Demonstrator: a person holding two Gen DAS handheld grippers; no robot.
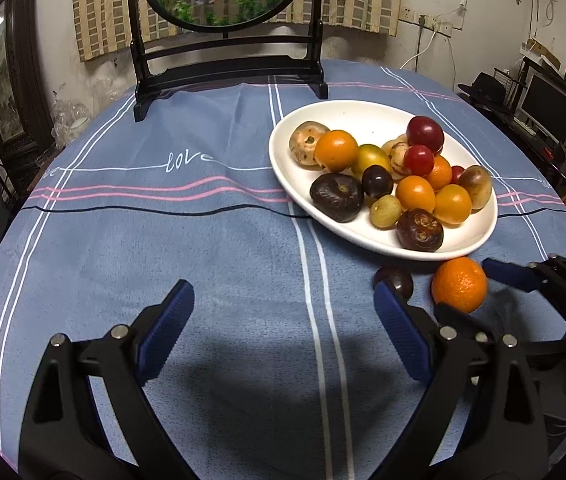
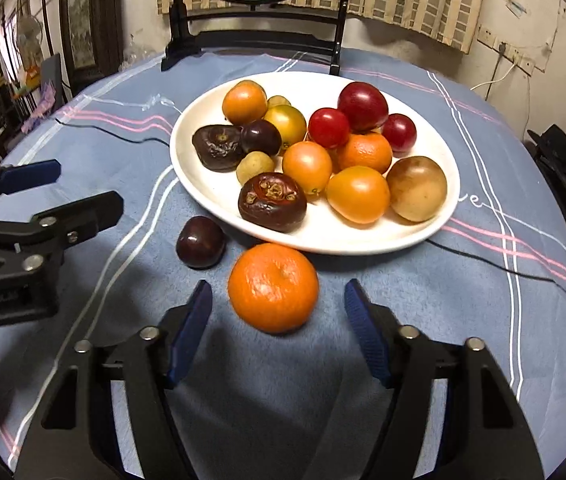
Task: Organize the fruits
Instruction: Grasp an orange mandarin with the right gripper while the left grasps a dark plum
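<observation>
So, round orange tangerine [image 2: 273, 287] sits on blue cloth just beside white oval plate [image 2: 203, 184], between right gripper [image 2: 277, 304] pads, jaws apart, not touching. Left gripper [image 1: 283, 316] wide open, empty.

I saw both pictures lit by a warm indoor light from above, bright on the table and dim at the walls. The glossy white oval plate [image 2: 203, 184] gave soft glare on its rim, and the smooth red and orange fruits [image 2: 363, 106] carried small highlights. A dark shadow lay on the blue striped tablecloth [image 1: 243, 376] between the black fingers near the camera. The fisheye lens bent the table edge strongly, and the corners went black. The round orange mandarin [image 2: 273, 288] looked slightly soft from blur.
</observation>
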